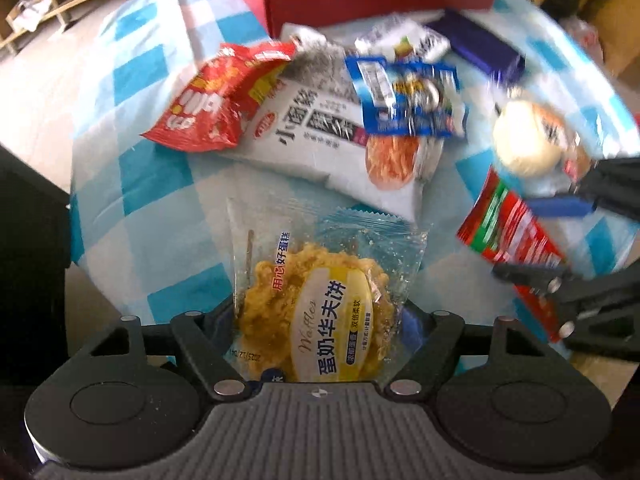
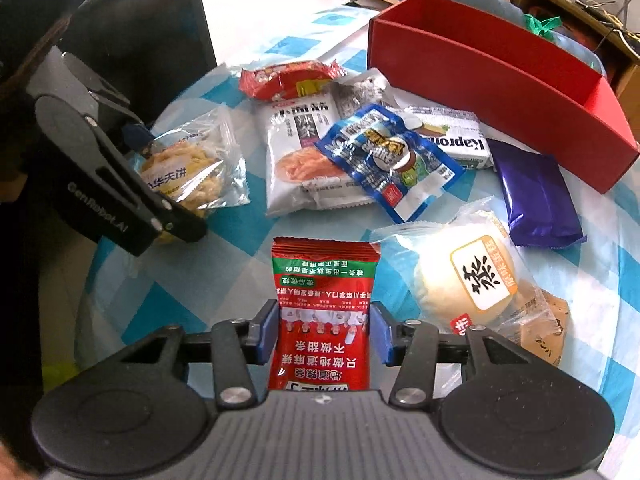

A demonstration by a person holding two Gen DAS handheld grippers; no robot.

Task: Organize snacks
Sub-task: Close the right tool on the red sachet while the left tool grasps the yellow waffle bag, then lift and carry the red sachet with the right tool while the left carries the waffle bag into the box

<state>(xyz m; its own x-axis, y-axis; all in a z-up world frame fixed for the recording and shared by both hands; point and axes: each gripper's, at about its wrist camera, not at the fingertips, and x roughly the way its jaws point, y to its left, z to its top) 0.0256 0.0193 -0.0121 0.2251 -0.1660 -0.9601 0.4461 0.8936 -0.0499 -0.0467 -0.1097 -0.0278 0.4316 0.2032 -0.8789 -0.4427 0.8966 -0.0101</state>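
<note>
**Both tongs hold a packet over the checked counter**

Blue-and-white checked cloth covers the counter [image 2: 168,312], whose rounded near edge drops off at the left of both views; shelving along the far wall is blurred and hard to read.

Much of the left wrist view is smeared by motion, so the print on the far packets cannot be made out. The red box [image 2: 500,80] stands at the far side, cut off at the top in the left view, its inside hidden behind its tall wall.

Bare cloth lies left of the snack pile and in front of it, between the two tools.

The left tongs [image 1: 320,320] are closed on the waffle packet [image 1: 320,320], which sticks forward from between the blue pads. The right tongs [image 2: 324,332] grip the red-and-green sachet [image 2: 322,304] at its lower half, its top edge standing free.

Beyond them lie a white noodle bag [image 2: 300,152], a blue pouch [image 2: 392,156] resting on it, a purple wrapper [image 2: 540,196] and a steamed cake packet [image 2: 460,280] just right of the sachet.
</note>
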